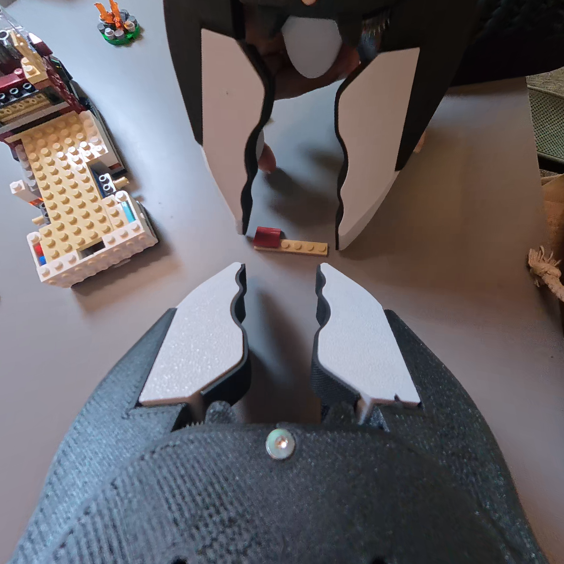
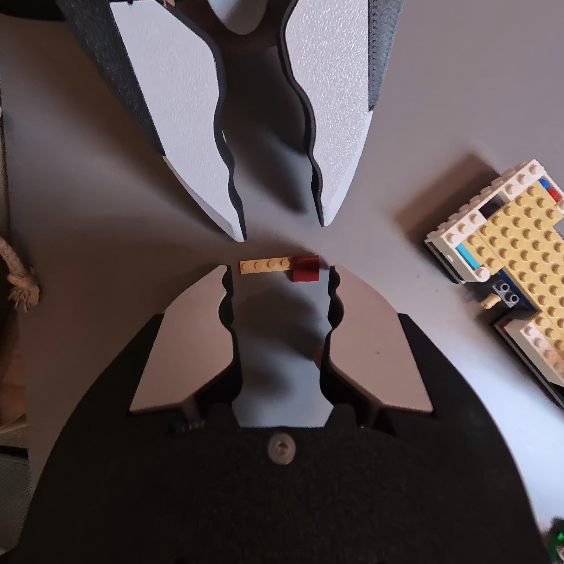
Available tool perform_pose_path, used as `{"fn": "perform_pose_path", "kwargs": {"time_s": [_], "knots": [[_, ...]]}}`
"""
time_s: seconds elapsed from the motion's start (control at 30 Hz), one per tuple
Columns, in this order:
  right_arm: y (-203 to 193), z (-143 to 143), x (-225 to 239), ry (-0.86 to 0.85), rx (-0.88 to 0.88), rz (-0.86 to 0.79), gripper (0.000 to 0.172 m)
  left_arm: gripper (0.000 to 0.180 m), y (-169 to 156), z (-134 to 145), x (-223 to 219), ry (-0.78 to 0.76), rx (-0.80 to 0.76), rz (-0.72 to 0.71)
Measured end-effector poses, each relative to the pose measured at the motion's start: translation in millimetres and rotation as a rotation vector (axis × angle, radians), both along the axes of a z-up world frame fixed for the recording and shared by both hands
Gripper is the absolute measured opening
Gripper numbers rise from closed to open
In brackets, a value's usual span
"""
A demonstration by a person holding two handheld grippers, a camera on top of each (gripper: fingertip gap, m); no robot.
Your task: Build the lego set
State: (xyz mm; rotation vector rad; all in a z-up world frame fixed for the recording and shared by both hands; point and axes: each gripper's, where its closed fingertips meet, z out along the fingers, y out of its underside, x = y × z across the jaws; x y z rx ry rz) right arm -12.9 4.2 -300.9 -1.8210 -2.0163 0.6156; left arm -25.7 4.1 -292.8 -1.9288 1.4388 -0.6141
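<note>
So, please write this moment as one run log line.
left gripper: open, empty | right gripper: open, empty | tan plate with red piece: on table, between both | brick model: aside

Tan plate (image 1: 300, 246), dark red brick (image 1: 267, 236) – glossy plastic; table (image 1: 189, 290) – smooth matt grey; rope (image 1: 546, 268) – frayed fibre.

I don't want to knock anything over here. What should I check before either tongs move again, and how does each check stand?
1. Left tongs open, nothing between the pads: ok.
2. Right tongs open, nothing gripped: ok.
3. Tan plate lying flat on the grey table, free of both tongs: ok.
4. Dark red curved piece sitting on one end of the tan plate: ok; whether it is pressed fully down, cannot tell.
5. Brick building off to the side, apart from both tongs: ok.
6. Small campfire model far from the tongs: ok.
</note>
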Motion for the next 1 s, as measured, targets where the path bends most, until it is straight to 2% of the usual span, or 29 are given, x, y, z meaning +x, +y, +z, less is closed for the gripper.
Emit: {"fn": "perform_pose_path", "kwargs": {"time_s": [0.37,0.8,1.0], "knots": [[1.2,-1.9,-3.9,-0.038,0.001,0.044,0.049,0.041,2.6,1.8,-3.4,-0.033,-0.041,0.02],[1.6,11.4,-5.9,-0.013,0.069,0.064,0.049,0.036,9.3,19.0,-0.6,-0.326,-0.459,0.172],[1.6,6.8,-5.5,-0.028,0.053,0.059,0.049,0.035,12.2,18.1,-1.9,-0.328,-0.465,0.197]]}}
